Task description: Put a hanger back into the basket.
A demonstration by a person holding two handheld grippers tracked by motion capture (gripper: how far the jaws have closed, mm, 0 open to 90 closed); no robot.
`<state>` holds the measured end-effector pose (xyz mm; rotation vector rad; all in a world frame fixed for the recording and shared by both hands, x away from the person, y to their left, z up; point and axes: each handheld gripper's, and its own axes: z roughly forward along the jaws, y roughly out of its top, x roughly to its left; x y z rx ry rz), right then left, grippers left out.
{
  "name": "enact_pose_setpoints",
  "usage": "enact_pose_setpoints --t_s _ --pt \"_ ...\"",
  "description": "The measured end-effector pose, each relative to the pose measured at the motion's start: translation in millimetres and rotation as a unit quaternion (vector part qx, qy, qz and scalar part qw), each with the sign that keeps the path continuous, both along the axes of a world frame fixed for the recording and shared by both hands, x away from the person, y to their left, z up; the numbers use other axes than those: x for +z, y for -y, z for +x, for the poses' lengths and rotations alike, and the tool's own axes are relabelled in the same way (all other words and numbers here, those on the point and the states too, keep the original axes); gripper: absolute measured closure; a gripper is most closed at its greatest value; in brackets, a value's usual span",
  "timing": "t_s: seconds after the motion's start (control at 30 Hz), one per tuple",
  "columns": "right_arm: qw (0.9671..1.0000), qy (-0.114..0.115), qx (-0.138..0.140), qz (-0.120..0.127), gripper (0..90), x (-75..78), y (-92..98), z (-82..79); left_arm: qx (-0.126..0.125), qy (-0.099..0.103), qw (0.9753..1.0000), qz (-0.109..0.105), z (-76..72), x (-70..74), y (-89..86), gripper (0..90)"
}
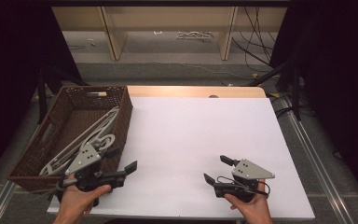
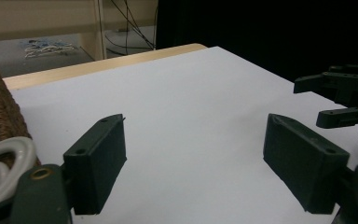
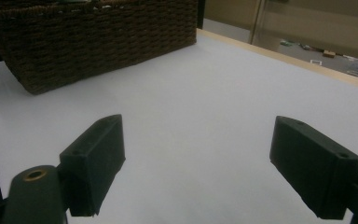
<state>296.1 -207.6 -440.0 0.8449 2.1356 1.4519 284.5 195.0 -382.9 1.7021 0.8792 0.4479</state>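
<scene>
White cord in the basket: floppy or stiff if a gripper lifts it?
Probably floppy: the white cord lies in loose loops inside the wicker basket, so a pinch would likely lift one strand while the rest trails. The loops overlap, so they may snag or drag together. Its smooth-looking sheath could slip between the open left gripper jaws.

- Showing dark brown, tightly woven, with an open lattice band near the rim: basket (image 1: 123, 112).
- Lying pale grey-white inside it: coiled cable (image 1: 91, 135).
- Glowing plain white, edged in light wood at the far side: table (image 1: 200, 135).
- Gleaming matte black with grey plates on top: left gripper (image 1: 126, 161), right gripper (image 1: 216, 169).
</scene>
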Motion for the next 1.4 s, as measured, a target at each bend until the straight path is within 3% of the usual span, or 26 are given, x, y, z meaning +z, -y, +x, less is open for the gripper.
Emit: enact_pose_setpoints --t_s 0.27,0.3,0.43,0.47,0.6,0.63,0.8,0.87,0.9,1.0,1.07,1.2,1.23,1.4 --pt "1.0000 -0.001 0.003 0.000 18.4 1.1 -0.9 -2.4 -0.002 0.038 0.9993 0.004 -8.2 -15.6 14.8 17.7" --pt "0.9999 0.012 0.004 0.006 18.2 0.5 -1.4 -1.2 -0.004 0.041 0.9992 0.003 -9.0 -17.2 15.8 17.7" --pt "1.0000 -0.001 0.005 0.008 16.8 2.5 -0.7 -4.6 -0.003 0.051 0.9987 0.005 -12.2 -24.0 18.2 17.6" --pt "0.9999 0.008 0.001 0.008 16.8 2.2 -1.0 -4.7 -0.003 0.056 0.9984 0.003 -12.9 -25.6 18.2 17.5" --pt "0.9999 0.004 0.003 0.012 16.1 2.9 -3.7 -9.9 -0.001 0.064 0.9979 0.002 -16.2 -34.3 18.2 17.7" --pt "0.9999 0.014 0.002 0.004 16.0 3.4 -3.5 -10.7 0.000 0.068 0.9977 0.003 -17.0 -37.7 18.6 17.7" --pt "1.0000 0.004 0.005 0.000 15.9 3.9 -5.2 -19.7 0.003 0.067 0.9976 0.019 -18.0 -51.5 18.7 17.7" --pt "0.9999 0.015 0.008 0.003 15.9 3.4 -4.4 -20.8 0.004 0.067 0.9975 0.020 -18.0 -51.8 18.0 17.7" --pt "1.0000 0.003 0.008 0.003 15.9 3.8 -4.1 -23.3 0.004 0.070 0.9974 0.018 -18.4 -51.6 17.2 17.8" --pt "0.9998 0.014 0.004 0.009 15.9 2.5 -2.8 -25.8 0.003 0.077 0.9969 0.017 -17.9 -51.1 15.4 17.8" --pt "1.0000 0.006 -0.001 0.008 15.9 2.8 -2.1 -28.1 0.004 0.078 0.9968 0.021 -17.1 -51.9 14.6 17.9" --pt "0.9999 0.012 0.005 0.010 15.9 2.0 -2.8 -25.8 0.003 0.073 0.9971 0.018 -15.4 -52.4 13.9 18.0" --pt "0.9999 0.001 0.009 0.006 15.9 2.4 -2.8 -26.1 0.002 0.075 0.9970 0.017 -15.1 -52.5 14.0 18.1" --pt "1.0000 0.004 0.004 0.007 15.9 3.6 -1.2 -25.2 0.003 0.074 0.9971 0.017 -15.3 -51.8 13.8 18.2"
